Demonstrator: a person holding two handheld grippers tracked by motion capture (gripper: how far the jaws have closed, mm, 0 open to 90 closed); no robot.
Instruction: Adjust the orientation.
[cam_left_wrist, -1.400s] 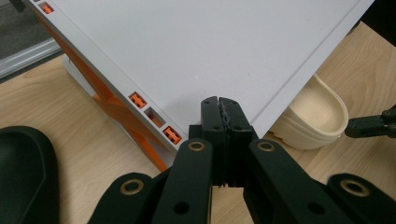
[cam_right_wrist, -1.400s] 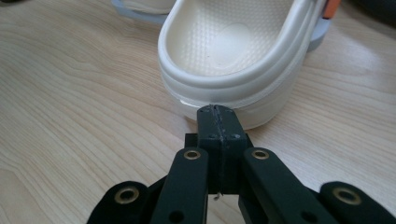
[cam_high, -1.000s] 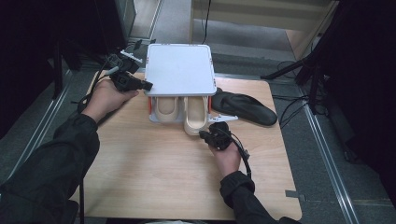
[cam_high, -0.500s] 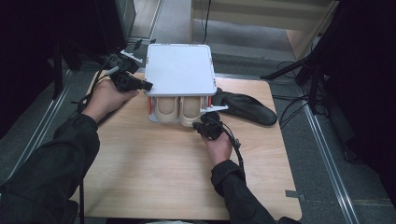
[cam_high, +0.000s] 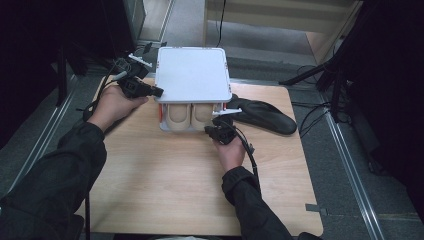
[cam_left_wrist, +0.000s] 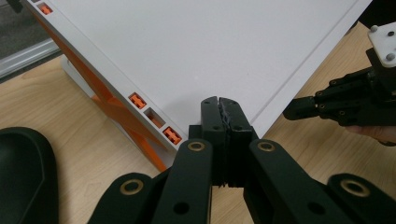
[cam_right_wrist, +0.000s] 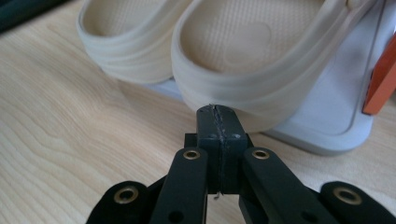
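Right hand-held gripper (cam_right_wrist: 218, 112), jaws pressed together and empty, tip at the heel rim of the right-hand beige shoe (cam_right_wrist: 252, 56) in the rack (cam_high: 191, 75), frame centre on the table (cam_high: 165, 185). I'd push level, square on the heel. Farther up, left hand-held gripper (cam_high: 156, 92), also pressed together, braces the rack's left edge; keep it firm. Black shoe (cam_high: 262, 116) lies right.

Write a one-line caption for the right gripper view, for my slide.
Shut hand-held gripper meets the heel of a beige sandal on a white rack.
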